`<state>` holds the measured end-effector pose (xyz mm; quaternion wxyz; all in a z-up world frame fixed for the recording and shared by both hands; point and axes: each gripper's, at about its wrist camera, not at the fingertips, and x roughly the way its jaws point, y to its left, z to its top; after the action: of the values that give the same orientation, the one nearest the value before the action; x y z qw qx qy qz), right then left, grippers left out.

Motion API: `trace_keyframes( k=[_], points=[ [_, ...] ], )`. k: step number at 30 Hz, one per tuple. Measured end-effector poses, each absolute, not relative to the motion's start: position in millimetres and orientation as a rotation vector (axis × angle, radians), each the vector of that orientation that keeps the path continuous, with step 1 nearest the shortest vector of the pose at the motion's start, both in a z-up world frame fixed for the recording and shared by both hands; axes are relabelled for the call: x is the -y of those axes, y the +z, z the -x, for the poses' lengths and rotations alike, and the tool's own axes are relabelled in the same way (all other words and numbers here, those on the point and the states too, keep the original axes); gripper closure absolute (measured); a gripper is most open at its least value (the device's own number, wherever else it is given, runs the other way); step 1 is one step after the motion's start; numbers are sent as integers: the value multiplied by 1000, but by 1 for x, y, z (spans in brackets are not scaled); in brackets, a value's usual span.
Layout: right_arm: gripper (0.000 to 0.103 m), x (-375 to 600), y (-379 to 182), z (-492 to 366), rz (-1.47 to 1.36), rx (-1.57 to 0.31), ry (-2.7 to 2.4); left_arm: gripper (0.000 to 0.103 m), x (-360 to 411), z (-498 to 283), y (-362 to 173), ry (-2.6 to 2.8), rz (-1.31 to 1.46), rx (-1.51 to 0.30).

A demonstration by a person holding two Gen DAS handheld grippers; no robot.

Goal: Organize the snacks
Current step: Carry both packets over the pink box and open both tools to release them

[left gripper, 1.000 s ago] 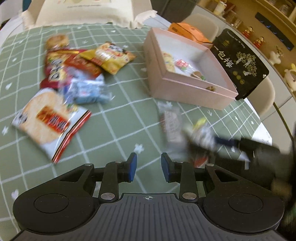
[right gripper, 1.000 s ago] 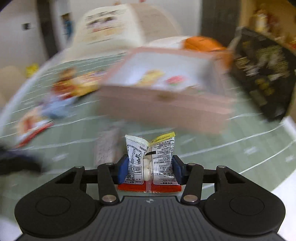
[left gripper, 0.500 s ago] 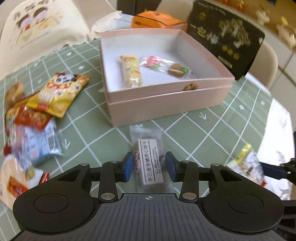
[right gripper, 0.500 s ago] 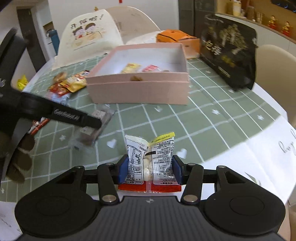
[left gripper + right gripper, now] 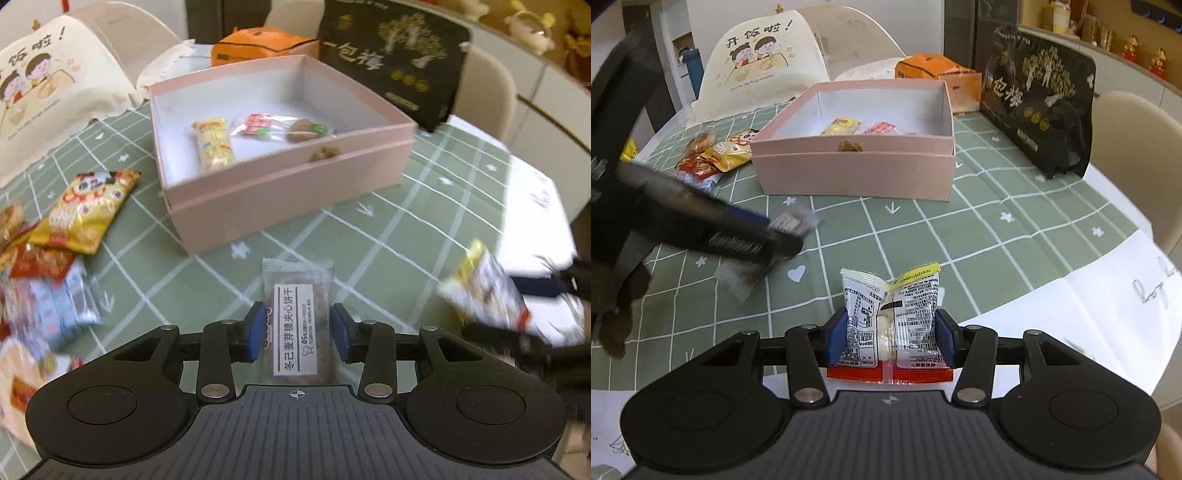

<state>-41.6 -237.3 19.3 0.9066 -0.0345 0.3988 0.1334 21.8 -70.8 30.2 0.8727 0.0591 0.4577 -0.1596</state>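
Note:
A clear biscuit packet (image 5: 295, 291) with a white label lies on the green checked cloth between the blue pads of my left gripper (image 5: 298, 328). The jaws are closing and the pads meet the wrapper's sides. In the right wrist view the left gripper (image 5: 783, 232) shows blurred over that packet (image 5: 738, 280). My right gripper (image 5: 890, 339) is shut on a white printed snack packet (image 5: 890, 302) with a yellow and red edge, held above the table; it appears blurred in the left wrist view (image 5: 484, 295). The open pink box (image 5: 288, 195) (image 5: 849, 173) holds a few small snacks.
Loose snacks lie left of the box: a yellow panda bag (image 5: 81, 210) and a blue packet (image 5: 62, 306). Behind the box stand a black bag (image 5: 391, 59), an orange carton (image 5: 258, 44) and a cream tote bag (image 5: 55, 92). White paper (image 5: 1071, 295) covers the table's near right.
My left gripper swung from the loose snacks to face the pink box and its jaws came around the biscuit packet. My right gripper drew back from the box, keeping its packet.

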Motion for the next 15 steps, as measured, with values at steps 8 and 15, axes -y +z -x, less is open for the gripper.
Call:
trace_keyframes(
  k=[8, 15],
  points=[
    [54, 254, 34, 50, 85, -786, 243, 60, 65, 12, 79, -403, -17, -794],
    [54, 268, 70, 41, -29, -735, 268, 54, 54, -73, 179, -392, 136, -580]
  ],
)
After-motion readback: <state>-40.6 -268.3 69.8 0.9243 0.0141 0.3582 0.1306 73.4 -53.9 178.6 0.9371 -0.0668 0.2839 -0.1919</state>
